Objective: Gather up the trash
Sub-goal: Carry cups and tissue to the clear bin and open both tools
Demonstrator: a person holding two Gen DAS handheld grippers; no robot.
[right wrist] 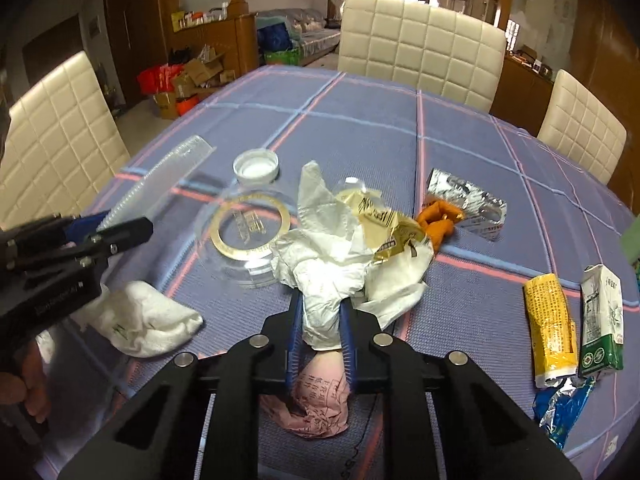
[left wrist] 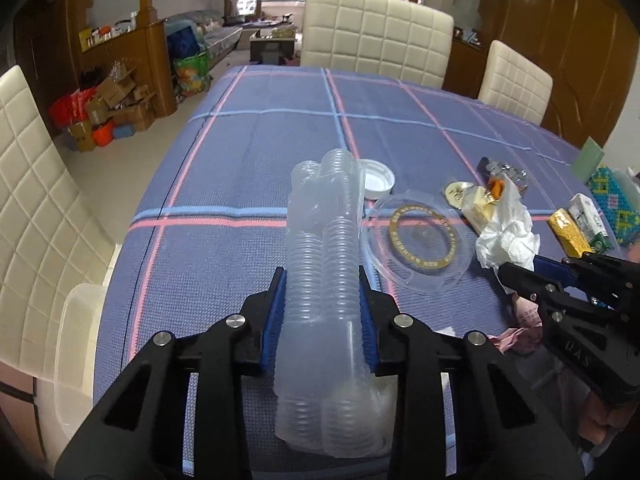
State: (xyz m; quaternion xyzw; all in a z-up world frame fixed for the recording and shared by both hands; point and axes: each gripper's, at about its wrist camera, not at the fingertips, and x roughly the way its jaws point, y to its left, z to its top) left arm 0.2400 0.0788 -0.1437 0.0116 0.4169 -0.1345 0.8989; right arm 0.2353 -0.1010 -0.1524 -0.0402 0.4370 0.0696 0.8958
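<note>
The left gripper [left wrist: 322,304] is holding its jaws clenched on a sleeve of stacked clear plastic cups [left wrist: 324,264], two stacks side by side in one transparent wrapper, gripped about midway along its length and lying along the near part of the counter [left wrist: 256,136], which is wearing a blue cloth crossed by pink and pale-blue lines. The right gripper [right wrist: 320,320] is pinching a crumpled white tissue [right wrist: 324,276] between its jaws, with a pink printed paper wad [right wrist: 320,396] lying under them near the front edge.

Judging from the grips, both are mid-pickup. The thin cups are likely to crush, so a steady squeeze and a level lift would suit; the tissue is tangling with a gold-printed wrapper [right wrist: 392,236], so lifting slowly should show whether it is dragging neighbours along.

Spreading outward toward the middle of the counter: one clear round lid with a gold ring [right wrist: 250,232], one white screw cap [right wrist: 256,168], one silver foil packet [right wrist: 468,196], one orange scrap [right wrist: 436,220]. Toward the right edge: one yellow carton [right wrist: 552,328], one green-and-white carton [right wrist: 604,324], one blue foil wrapper [right wrist: 560,412]. A folded white cloth [right wrist: 140,324] is lying toward the left edge. Three cream quilted chairs [right wrist: 420,36] are standing around the counter.
</note>
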